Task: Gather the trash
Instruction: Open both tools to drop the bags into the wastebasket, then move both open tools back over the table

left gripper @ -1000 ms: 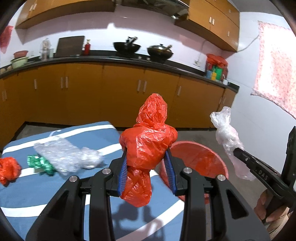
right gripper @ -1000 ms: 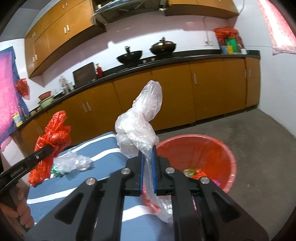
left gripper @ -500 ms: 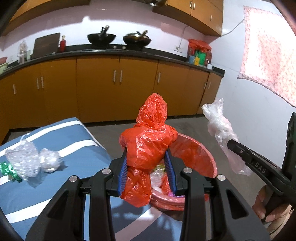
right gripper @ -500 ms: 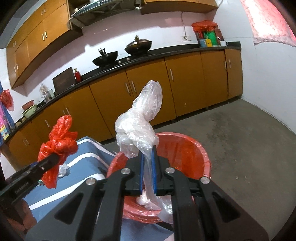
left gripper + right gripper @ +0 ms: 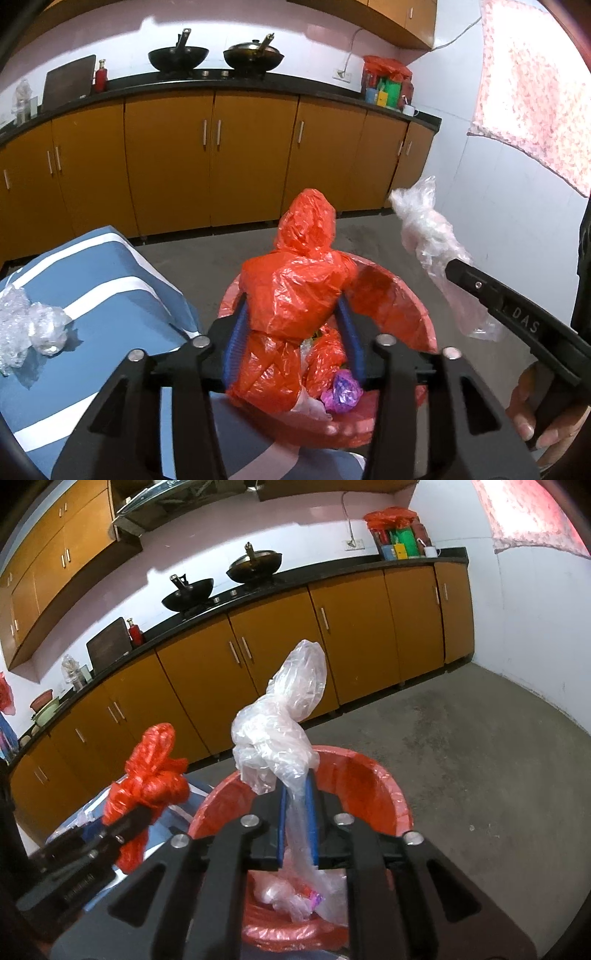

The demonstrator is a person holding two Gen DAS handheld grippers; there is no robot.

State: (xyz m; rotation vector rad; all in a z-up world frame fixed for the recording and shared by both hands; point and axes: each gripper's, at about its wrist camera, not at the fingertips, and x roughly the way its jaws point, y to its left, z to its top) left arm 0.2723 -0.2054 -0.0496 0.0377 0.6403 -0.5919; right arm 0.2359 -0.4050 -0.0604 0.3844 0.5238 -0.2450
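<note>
A crumpled red plastic bag (image 5: 295,280) stands between the blue pads of my left gripper (image 5: 291,306), whose jaws are opening; a gap shows along the right pad. The bag hangs over a red-lined trash bin (image 5: 406,295) holding purple and clear scraps. My right gripper (image 5: 297,786) is over the same bin (image 5: 388,786) with a clear plastic bag (image 5: 284,716) pinched between its pads; its jaws are starting to open. Each view shows the other gripper: the left (image 5: 147,812) with the red bag (image 5: 155,771), the right (image 5: 458,269) with the clear bag (image 5: 424,229).
A table under a blue cloth with white stripes (image 5: 110,295) lies left of the bin, with crumpled clear plastic (image 5: 33,328) on it. Brown kitchen cabinets (image 5: 251,158) run along the back. Bare concrete floor (image 5: 461,757) spreads to the right. A hand (image 5: 535,417) grips the right tool.
Both grippers have moved off the table to above the bin and a little lower. The left jaws stand wider around the red bag; the right pads have parted slightly.
</note>
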